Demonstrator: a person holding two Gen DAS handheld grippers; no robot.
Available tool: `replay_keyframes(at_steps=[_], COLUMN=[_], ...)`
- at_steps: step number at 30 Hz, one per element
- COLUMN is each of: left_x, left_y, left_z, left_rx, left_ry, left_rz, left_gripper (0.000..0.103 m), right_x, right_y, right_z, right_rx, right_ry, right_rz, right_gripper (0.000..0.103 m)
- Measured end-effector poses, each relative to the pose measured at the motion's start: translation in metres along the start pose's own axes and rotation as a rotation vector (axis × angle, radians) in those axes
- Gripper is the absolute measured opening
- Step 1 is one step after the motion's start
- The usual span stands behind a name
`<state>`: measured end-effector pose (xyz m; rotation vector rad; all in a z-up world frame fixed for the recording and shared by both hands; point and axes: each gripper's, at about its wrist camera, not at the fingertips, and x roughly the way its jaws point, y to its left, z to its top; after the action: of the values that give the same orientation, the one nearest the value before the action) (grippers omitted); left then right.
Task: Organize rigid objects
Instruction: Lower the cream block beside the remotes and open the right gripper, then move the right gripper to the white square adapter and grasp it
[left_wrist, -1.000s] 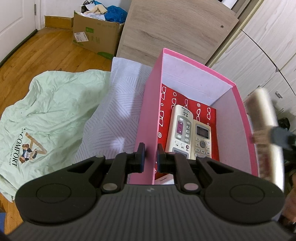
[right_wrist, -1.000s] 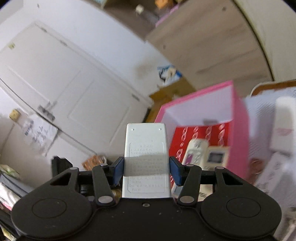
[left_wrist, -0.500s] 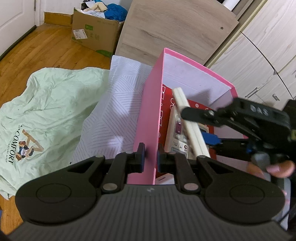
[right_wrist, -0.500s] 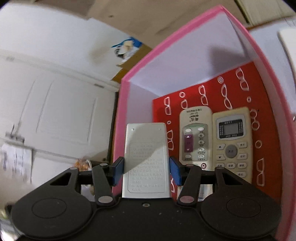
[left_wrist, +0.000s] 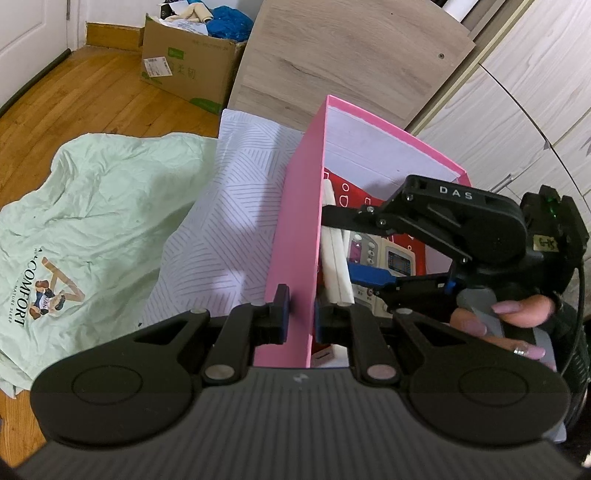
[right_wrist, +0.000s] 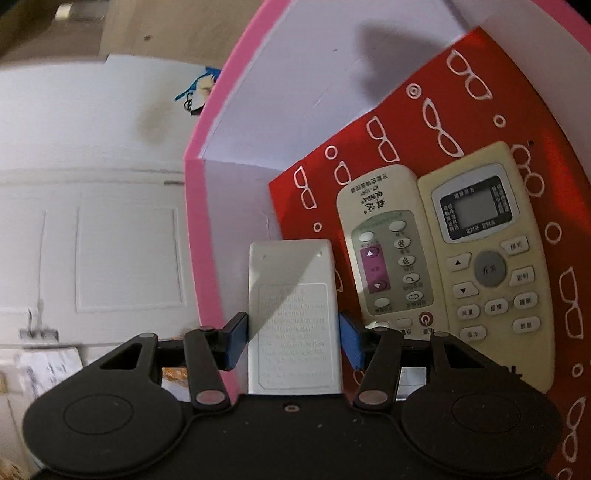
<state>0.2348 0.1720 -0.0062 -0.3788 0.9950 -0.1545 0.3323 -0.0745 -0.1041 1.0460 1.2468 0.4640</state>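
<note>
At lower centre, left hand-held gripper (left_wrist: 298, 312) is clamped on the tall pink cardboard box's (left_wrist: 295, 236) wall. Right hand-held gripper (right_wrist: 293, 338) pinches a white rectangular remote (right_wrist: 293, 317), back upward, inside that box beside two cream remotes (right_wrist: 443, 258).

surface: patterned sheet (left_wrist: 236, 206) | on it: pink box (left_wrist: 295, 236), green shirt (left_wrist: 103, 206)

Soft, even daylight fills the left wrist view; the wooden floor (left_wrist: 55, 92) at upper left is bright and the green shirt (left_wrist: 92, 221) crisp. The fisheye bends the cabinet doors (left_wrist: 517, 110) at the right edge into curves. A faint shadow lies on the striped sheet (left_wrist: 229, 229) mid-frame. The right wrist view is dimmer and cooler. The white door (right_wrist: 92, 240) on the left smears with blur, while the 2 remotes (right_wrist: 443, 258) at centre right stay sharp. A diagonal shadow crosses the held white remote (right_wrist: 293, 317), and a dark patch marks the pink box (right_wrist: 295, 92) wall at top.
</note>
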Motion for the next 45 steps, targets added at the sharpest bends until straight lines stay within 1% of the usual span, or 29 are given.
replay_keyframes(at_steps=[2, 4, 5, 8, 10, 11, 13, 16, 18, 21, 22, 23, 25, 26, 27, 29, 32, 34, 36, 38, 41, 43, 45], left_x=[0.000, 0.000, 0.000, 0.000, 0.000, 0.000, 0.000, 0.001, 0.000, 0.000, 0.000, 0.000, 0.000, 0.000, 0.001, 0.002, 0.002, 0.000, -0.001, -0.001, -0.001, -0.001, -0.001], left_y=[0.000, 0.001, 0.001, 0.000, -0.001, -0.001, -0.002, -0.003, -0.004, -0.006, -0.006, -0.006, -0.007, -0.007, -0.008, -0.012, -0.020, -0.022, -0.023, -0.023, -0.026, -0.028, -0.031], left_z=[0.000, 0.000, 0.000, 0.000, -0.001, -0.001, -0.002, -0.002, -0.002, -0.002, -0.002, -0.002, -0.002, -0.002, -0.001, -0.001, -0.005, -0.008, -0.009, -0.009, -0.009, -0.009, -0.009], left_rx=[0.000, -0.004, -0.006, -0.001, 0.003, 0.004, 0.006, 0.008, 0.010, 0.017, 0.018, 0.017, 0.013, 0.013, 0.015, 0.025, 0.069, 0.076, 0.078, 0.078, 0.092, 0.099, 0.120], left_ry=[0.000, 0.001, 0.002, 0.000, -0.002, -0.003, -0.004, -0.005, -0.005, -0.006, -0.007, -0.007, -0.007, -0.006, -0.006, -0.009, -0.017, -0.016, -0.016, -0.018, -0.020, -0.021, -0.022], left_rz=[-0.001, -0.005, -0.007, -0.003, 0.002, 0.000, 0.003, 0.006, 0.008, 0.014, 0.016, 0.017, 0.018, 0.021, 0.025, 0.041, 0.072, 0.084, 0.091, 0.095, 0.109, 0.119, 0.133], left_gripper=[0.012, 0.012, 0.012, 0.012, 0.012, 0.012, 0.012, 0.012, 0.012, 0.012, 0.012, 0.012, 0.012, 0.012, 0.012, 0.012, 0.012, 0.012, 0.012, 0.012, 0.010, 0.009, 0.009], right_x=[-0.005, -0.010, -0.012, -0.021, -0.025, -0.031, -0.041, -0.068, -0.086, -0.120, -0.130, -0.145, -0.165, -0.178, -0.186, -0.200, -0.218, -0.234, -0.242, -0.235, -0.236, -0.236, -0.243], right_y=[0.004, 0.007, 0.007, 0.006, 0.009, 0.011, 0.025, 0.048, 0.058, 0.064, 0.064, 0.063, 0.059, 0.054, 0.051, 0.039, 0.022, 0.009, -0.003, -0.015, -0.031, -0.040, -0.050], right_z=[0.000, 0.000, 0.001, 0.005, 0.004, 0.002, -0.005, -0.028, -0.045, -0.068, -0.072, -0.079, -0.089, -0.094, -0.094, -0.092, -0.085, -0.079, -0.072, -0.066, -0.068, -0.073, -0.079], right_rx=[-0.035, -0.064, -0.066, -0.047, -0.075, -0.111, -0.223, -0.486, -0.646, -0.847, -0.894, -0.962, -1.082, -1.151, -1.175, -1.181, -1.175, -1.156, -1.118, -1.096, -1.051, -1.046, -1.050], right_ry=[-0.020, -0.044, -0.048, -0.040, -0.023, -0.014, -0.021, -0.061, -0.085, -0.155, -0.177, -0.212, -0.292, -0.334, -0.366, -0.406, -0.413, -0.415, -0.378, -0.306, -0.232, -0.192, -0.175], right_rz=[-0.026, -0.043, -0.040, 0.009, 0.028, 0.028, 0.006, -0.092, -0.139, -0.175, -0.189, -0.204, -0.241, -0.270, -0.300, -0.348, -0.400, -0.427, -0.470, -0.511, -0.579, -0.599, -0.604], right_gripper=[0.060, 0.063, 0.064, 0.064, 0.064, 0.064, 0.064, 0.064, 0.064, 0.064, 0.064, 0.065, 0.071, 0.075, 0.080, 0.088, 0.088, 0.088, 0.088, 0.088, 0.088, 0.087, 0.087])
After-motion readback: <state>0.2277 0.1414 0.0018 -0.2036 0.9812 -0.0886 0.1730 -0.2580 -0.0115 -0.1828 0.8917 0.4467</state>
